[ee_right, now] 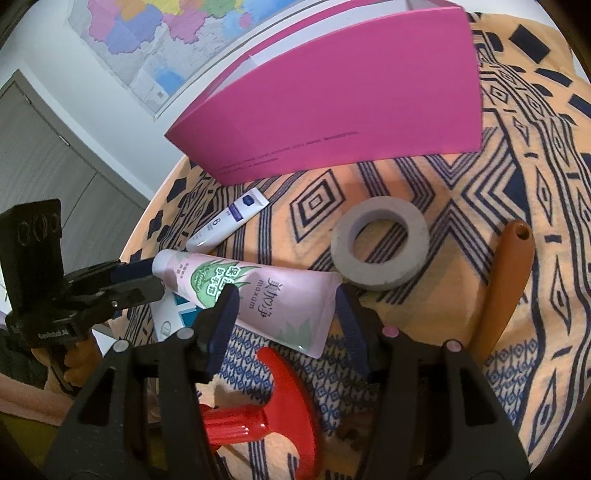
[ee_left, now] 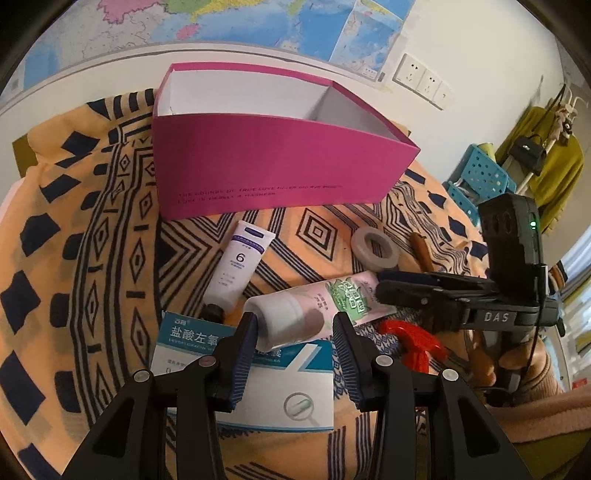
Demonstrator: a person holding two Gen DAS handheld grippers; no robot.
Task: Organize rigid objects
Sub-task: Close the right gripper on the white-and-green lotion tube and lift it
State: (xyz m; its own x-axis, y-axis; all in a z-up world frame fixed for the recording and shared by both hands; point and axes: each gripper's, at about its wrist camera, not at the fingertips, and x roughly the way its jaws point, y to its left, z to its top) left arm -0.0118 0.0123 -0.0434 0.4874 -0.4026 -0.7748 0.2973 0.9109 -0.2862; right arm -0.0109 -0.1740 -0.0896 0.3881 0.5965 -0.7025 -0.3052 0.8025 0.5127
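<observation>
A pink aloe hand-cream tube lies across a blue-and-white medicine box. My left gripper is open, its fingers either side of the tube's white cap end. My right gripper is open, its fingers straddling the tube's flat crimped end. An open magenta box stands behind. A white tube marked 6, a grey tape roll, an orange-brown handle and a red trigger sprayer head lie on the cloth.
The table carries an orange cloth with navy patterns. A wall map hangs behind. Blue perforated stools and a coat rack with clothes stand at the right. A grey door shows at the left in the right wrist view.
</observation>
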